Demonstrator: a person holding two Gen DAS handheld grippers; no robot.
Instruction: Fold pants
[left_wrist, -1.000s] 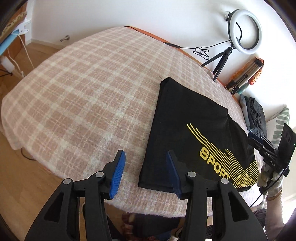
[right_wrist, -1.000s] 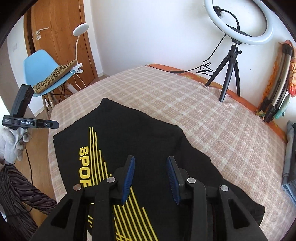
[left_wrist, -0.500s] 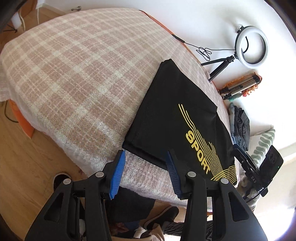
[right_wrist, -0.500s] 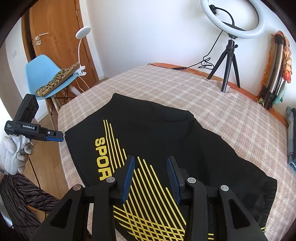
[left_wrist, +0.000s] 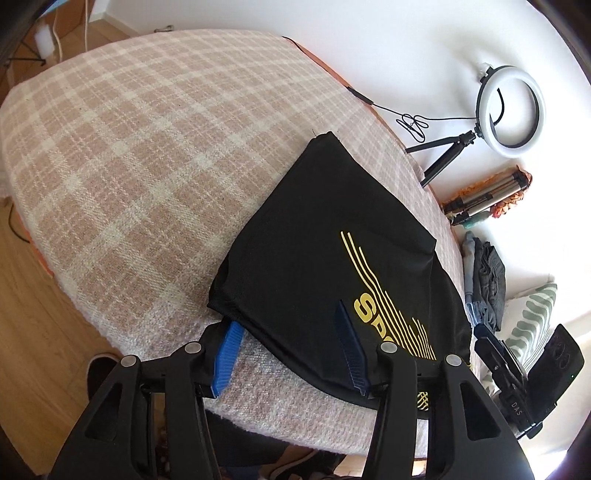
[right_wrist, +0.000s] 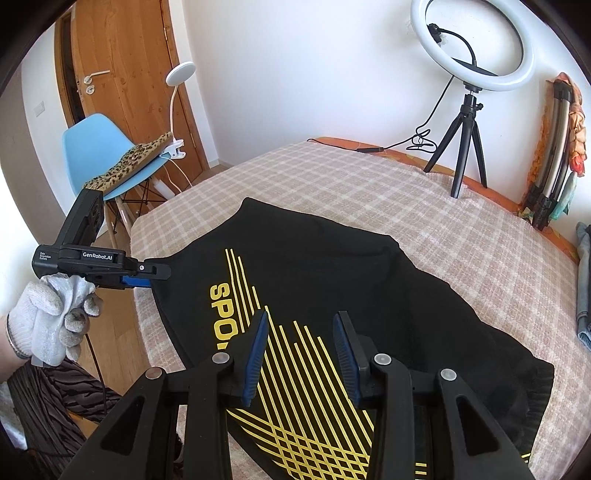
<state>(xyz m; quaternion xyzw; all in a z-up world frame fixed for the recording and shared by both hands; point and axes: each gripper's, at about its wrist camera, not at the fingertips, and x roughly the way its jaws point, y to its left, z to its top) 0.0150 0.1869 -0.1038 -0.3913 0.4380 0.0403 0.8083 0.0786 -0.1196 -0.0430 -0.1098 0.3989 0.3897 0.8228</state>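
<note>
While black pants (left_wrist: 325, 236) lie on bed (left_wrist: 147, 155), left gripper (left_wrist: 288, 347) apart straddling corner, right gripper (right_wrist: 301, 354) apart above.

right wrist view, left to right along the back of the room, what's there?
Door → blue chair → clip lamp → ring light → folded tripods

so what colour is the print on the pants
Yellow stripes and lettering on the black pants, clearest in the right wrist view.
</note>
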